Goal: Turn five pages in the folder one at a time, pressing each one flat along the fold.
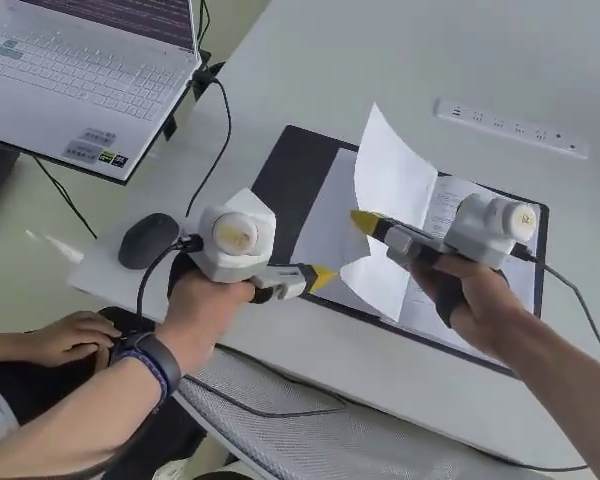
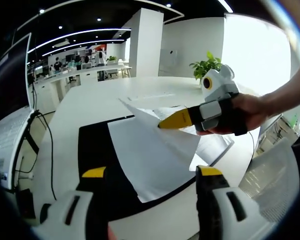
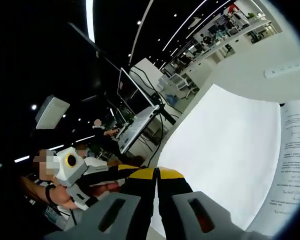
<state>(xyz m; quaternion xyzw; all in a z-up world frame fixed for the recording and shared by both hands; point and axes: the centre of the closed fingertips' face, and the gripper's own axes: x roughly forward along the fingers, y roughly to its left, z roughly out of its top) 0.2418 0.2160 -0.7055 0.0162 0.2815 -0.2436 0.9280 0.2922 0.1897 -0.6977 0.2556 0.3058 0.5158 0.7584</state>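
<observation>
The thin white paper page [image 1: 395,180] is standing up mid-turn above the open, flat black folder [image 1: 290,170], which is lying on the smooth pale table [image 1: 380,60] in front of you. You are pinching the page near its lower edge with the right gripper [image 1: 365,221]. In the right gripper view its yellow-tipped jaws are pressed together, with the sheet rising just past them. Your left gripper [image 1: 322,276] is hovering near the folder's front edge, jaws standing apart and gripping nothing.

As I judge it, one turn is under way. The page is not yet lying on the left half, and pressing it along the fold is waiting to be done. A pale sheet [image 1: 325,215] lying flat on the left half suggests at least one page is over, but I cannot tell how many of the five are done.

The lifted page is bowing in a soft curve, so it is looking limp and easy to crease. The printed sheet [image 1: 450,205] beneath is lying flat. Further out, a rounded grey mouse [image 1: 147,240], a silver laptop [image 1: 90,60] and a long white power strip [image 1: 510,127] are sitting on the table.
</observation>
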